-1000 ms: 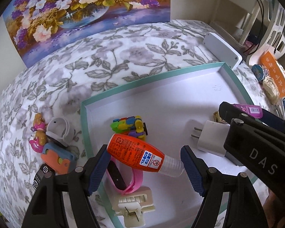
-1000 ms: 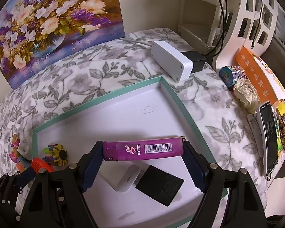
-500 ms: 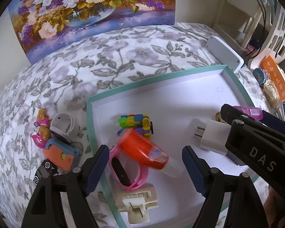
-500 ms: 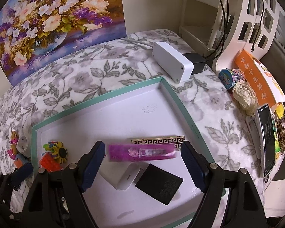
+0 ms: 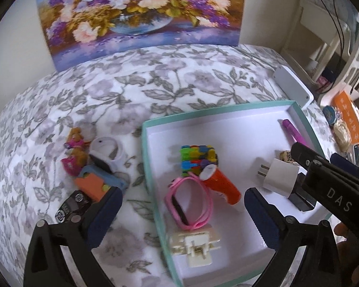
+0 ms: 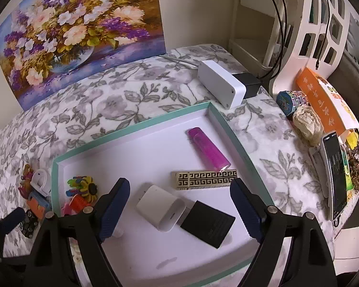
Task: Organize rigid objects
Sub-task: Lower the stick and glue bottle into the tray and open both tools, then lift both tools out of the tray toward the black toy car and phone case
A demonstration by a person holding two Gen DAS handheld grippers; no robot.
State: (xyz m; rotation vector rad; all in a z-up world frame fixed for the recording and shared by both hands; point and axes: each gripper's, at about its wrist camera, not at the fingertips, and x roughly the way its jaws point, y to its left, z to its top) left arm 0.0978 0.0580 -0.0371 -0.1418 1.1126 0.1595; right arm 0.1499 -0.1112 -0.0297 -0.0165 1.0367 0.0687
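Left claw [image 5: 179, 217]: matte black plastic frame with triangular cut-outs, silver screw heads at the joints, and dark blue ribbed finger pads [image 5: 103, 215]. Right claw [image 6: 178, 211]: identical build; its black arm bears white lettering "DAS".

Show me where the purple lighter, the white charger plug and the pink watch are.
purple lighter [image 6: 208, 150]: right wrist view, middle of its body.
white charger plug [image 6: 160, 206]: right wrist view, its top face.
pink watch [image 5: 188, 203]: left wrist view, its strap.
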